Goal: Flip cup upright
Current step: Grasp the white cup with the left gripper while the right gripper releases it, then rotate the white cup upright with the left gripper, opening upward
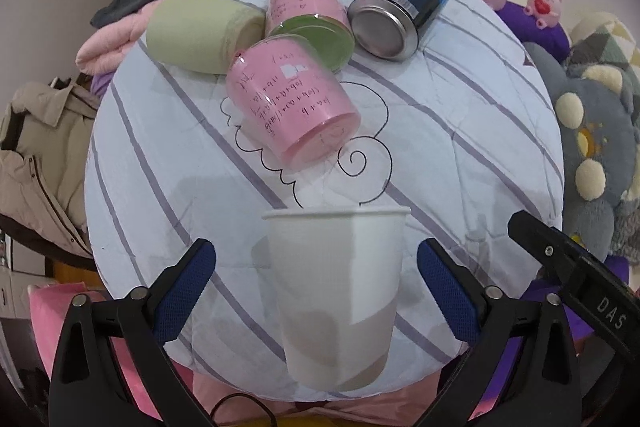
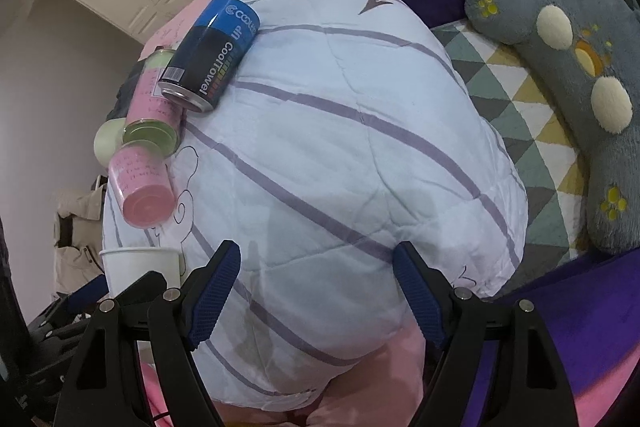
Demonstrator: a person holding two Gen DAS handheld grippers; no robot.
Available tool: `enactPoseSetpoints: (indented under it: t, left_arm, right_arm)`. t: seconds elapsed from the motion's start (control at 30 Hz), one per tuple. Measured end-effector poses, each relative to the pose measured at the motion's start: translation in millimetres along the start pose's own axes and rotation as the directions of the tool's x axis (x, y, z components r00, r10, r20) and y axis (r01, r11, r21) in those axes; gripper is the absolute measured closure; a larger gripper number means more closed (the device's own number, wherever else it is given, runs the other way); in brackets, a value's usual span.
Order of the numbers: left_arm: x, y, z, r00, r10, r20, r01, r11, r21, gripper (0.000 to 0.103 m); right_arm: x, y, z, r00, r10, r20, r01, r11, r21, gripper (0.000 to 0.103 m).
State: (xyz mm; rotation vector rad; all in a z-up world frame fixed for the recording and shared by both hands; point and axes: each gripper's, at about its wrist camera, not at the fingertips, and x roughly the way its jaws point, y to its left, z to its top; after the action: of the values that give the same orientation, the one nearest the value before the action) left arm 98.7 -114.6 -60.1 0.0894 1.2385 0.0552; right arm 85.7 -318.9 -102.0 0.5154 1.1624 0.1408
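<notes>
The white paper cup (image 1: 336,291) stands rim-up on the striped quilt (image 1: 460,131) between the left claw's (image 1: 316,291) spread, seemingly untouching pads, so flipping looks done and backing away remains; right claw (image 2: 316,291) gapes empty.

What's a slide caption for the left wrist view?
Open left gripper flanks an upright white paper cup on a striped quilt, toppled pink cups and a blue can beyond.

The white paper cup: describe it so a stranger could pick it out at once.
Start at the pale striped quilt heaped on the bed. At its near edge, between the open fingers of the left hand-held gripper, stands the white paper cup. Unlike the pink cup, green cup and blue can lying on their sides behind it, it is plain white, upright, mouth up.
</notes>
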Motion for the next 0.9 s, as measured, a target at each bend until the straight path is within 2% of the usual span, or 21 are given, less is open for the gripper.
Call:
enactPoseSetpoints:
  t: [0.07, 0.1, 0.13, 0.23, 0.53, 0.67, 0.8, 0.9]
  left_arm:
    - [3, -3, 1, 1.000, 0.000, -0.022, 0.000, 1.000, 0.005, 0.026]
    - [5, -3, 2, 1.000, -0.004, -0.031, 0.004, 1.000, 0.009, 0.032]
    - [7, -5, 2, 0.999, -0.005, -0.042, 0.006, 1.000, 0.019, 0.034]
    - [6, -8, 1, 1.000, 0.004, -0.025, -0.003, 1.000, 0.031, 0.034]
    - [-6, -8, 5, 1.000, -0.027, 0.015, 0.026, 0.999, 0.044, 0.034]
    - [-11, -2, 8, 0.999, -0.006, 0.039, 0.005, 1.000, 0.030, 0.034]
    - [-18, 2, 10, 0.997, -0.028, 0.068, 0.026, 0.999, 0.041, 0.034]
    - [-27, 4, 10, 0.993, -0.022, 0.119, 0.016, 0.998, 0.056, 0.034]
  right_arm:
    - [0, -1, 2, 1.000, 0.003, -0.001, -0.003, 1.000, 0.002, 0.023]
    - [-2, -2, 3, 1.000, 0.008, 0.002, -0.008, 1.000, 0.006, 0.023]
    - [-3, -3, 4, 1.000, 0.011, 0.005, -0.011, 1.000, 0.009, 0.023]
    - [-6, -4, 5, 1.000, 0.012, 0.012, -0.012, 1.000, 0.012, 0.023]
    - [-17, -1, 7, 0.999, 0.023, 0.033, -0.023, 1.000, 0.001, 0.023]
    - [-22, 6, 8, 0.999, 0.025, 0.047, -0.024, 1.000, -0.016, 0.023]
    - [-26, 16, 7, 0.998, 0.021, 0.063, -0.019, 0.999, -0.041, 0.023]
    - [-29, 24, 6, 0.997, 0.017, 0.075, -0.013, 0.999, -0.053, 0.023]
